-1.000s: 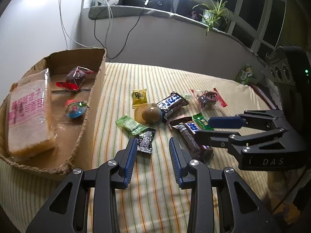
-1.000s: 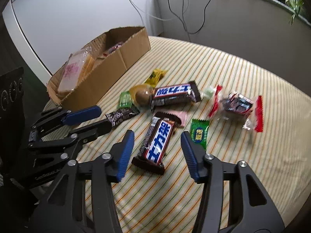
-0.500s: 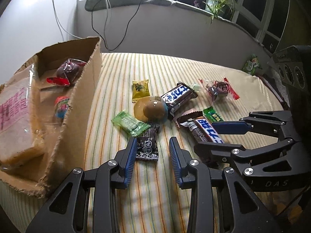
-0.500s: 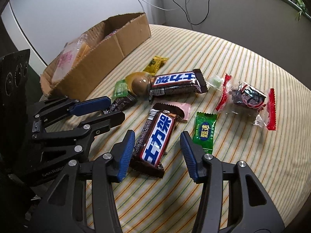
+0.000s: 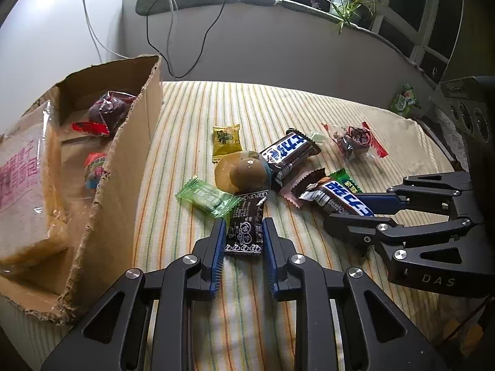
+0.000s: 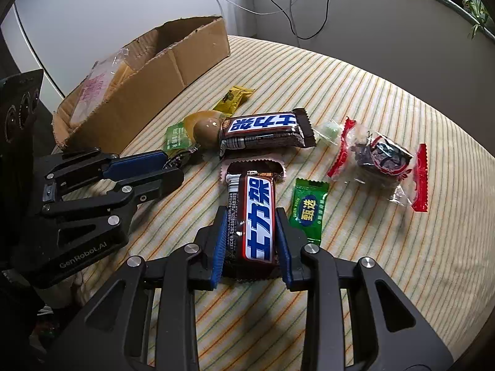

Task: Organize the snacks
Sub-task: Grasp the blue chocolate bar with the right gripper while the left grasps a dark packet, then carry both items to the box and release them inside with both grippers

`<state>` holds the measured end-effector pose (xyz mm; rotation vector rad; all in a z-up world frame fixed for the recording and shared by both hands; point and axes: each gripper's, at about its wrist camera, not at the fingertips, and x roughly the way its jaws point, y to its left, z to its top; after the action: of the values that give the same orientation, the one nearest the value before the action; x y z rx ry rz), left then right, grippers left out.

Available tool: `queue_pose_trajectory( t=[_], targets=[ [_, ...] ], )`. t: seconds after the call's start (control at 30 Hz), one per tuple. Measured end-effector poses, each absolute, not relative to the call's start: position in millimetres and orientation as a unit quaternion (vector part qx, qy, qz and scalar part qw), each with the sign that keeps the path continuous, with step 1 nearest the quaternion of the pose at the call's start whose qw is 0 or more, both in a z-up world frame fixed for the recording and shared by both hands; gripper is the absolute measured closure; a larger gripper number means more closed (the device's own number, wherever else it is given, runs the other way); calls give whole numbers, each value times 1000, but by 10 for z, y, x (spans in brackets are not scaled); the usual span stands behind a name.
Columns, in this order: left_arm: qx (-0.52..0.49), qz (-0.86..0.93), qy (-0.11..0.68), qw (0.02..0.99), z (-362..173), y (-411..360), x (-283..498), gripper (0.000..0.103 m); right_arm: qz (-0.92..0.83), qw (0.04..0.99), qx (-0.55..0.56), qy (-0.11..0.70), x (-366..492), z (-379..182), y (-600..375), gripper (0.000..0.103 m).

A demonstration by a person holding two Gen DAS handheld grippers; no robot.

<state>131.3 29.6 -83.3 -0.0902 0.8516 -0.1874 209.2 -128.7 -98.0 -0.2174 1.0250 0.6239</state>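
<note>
Snacks lie mid-tabletop, cardboard box (image 5: pixel 123 167) at 9 o'clock. Left claw (image 5: pixel 241 238) straddles black sachet (image 5: pixel 246 222), jaws alongside it, contact unclear. Right claw (image 6: pixel 252 241) pinches Snickers bar (image 6: pixel 256 216) at its near end. Best practice: squeeze wrapper edges evenly, lift straight, avoid dragging green candy (image 6: pixel 307 210) at 3 o'clock. Versus a second ago, both claws have advanced and narrowed around their targets.
</note>
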Motion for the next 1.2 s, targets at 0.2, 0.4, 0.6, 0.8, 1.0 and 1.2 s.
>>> queue_pose_trajectory(
  t=[0.2, 0.4, 0.6, 0.8, 1.0, 1.2],
  targets=[
    [-26, -83, 417, 905, -859, 232, 1382, 72, 295, 820, -97, 481, 2101, -975, -1295, 73],
    [-24, -86, 414, 906, -855, 237, 1367, 79, 295, 821, -91, 481, 2103, -993, -1308, 73],
    [-38, -90, 400, 911, -776, 285, 1276, 79, 294, 826, -83, 474, 2063, -940, -1361, 73],
    [-55, -95, 376, 920, -599, 370, 1129, 79, 297, 834, -82, 458, 1975, -744, -1355, 73],
    [-62, -83, 346, 933, -377, 548, 952, 79, 305, 842, -85, 438, 1942, -511, -1227, 73],
    [-69, -59, 324, 942, -223, 820, 867, 79, 313, 847, -89, 420, 2010, -316, -1010, 73]
  ],
)
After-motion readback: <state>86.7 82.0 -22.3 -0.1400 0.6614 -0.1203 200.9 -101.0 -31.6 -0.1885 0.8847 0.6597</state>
